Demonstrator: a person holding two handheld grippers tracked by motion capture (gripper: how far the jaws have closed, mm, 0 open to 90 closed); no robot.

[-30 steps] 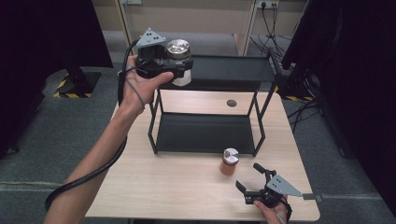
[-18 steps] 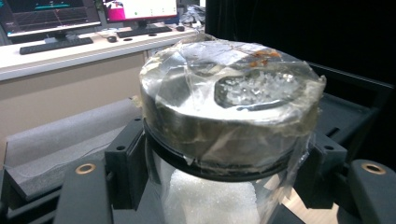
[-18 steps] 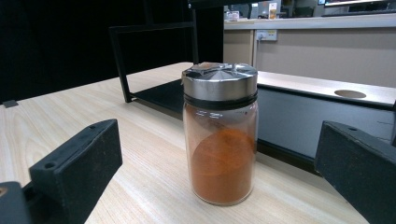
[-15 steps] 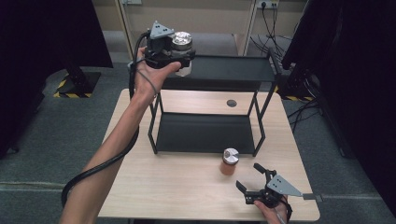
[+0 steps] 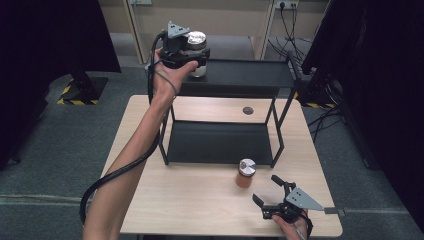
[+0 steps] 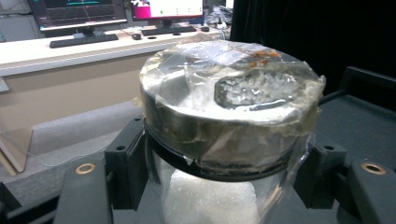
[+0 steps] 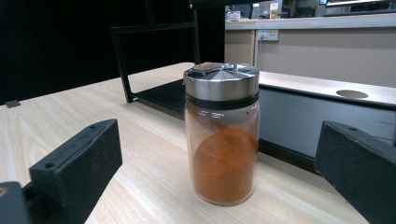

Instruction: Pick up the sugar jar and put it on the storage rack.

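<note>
My left gripper (image 5: 186, 51) is shut on a glass jar of white grains (image 5: 196, 41) with a metal lid wrapped in clear film. It holds the jar at the left end of the black rack's top shelf (image 5: 250, 75); I cannot tell whether the jar's base touches the shelf. In the left gripper view the black pads (image 6: 123, 161) press the jar (image 6: 224, 107) just under its lid. A jar of orange powder (image 5: 245, 173) with a silver lid stands upright on the table in front of the rack. My right gripper (image 5: 265, 188) lies open just short of it, its pads (image 7: 77, 161) apart from the orange jar (image 7: 222, 135).
The rack's lower shelf (image 5: 220, 142) is bare. The wooden table (image 5: 175, 200) has a small round hole (image 5: 248, 110) behind the rack. A cable (image 5: 120, 172) trails from the left gripper along the forearm. Grey floor and dark curtains surround the table.
The left hand has carried the white jar away from the person and a little right, over the top shelf's left end. The right gripper and the orange jar have kept still.
</note>
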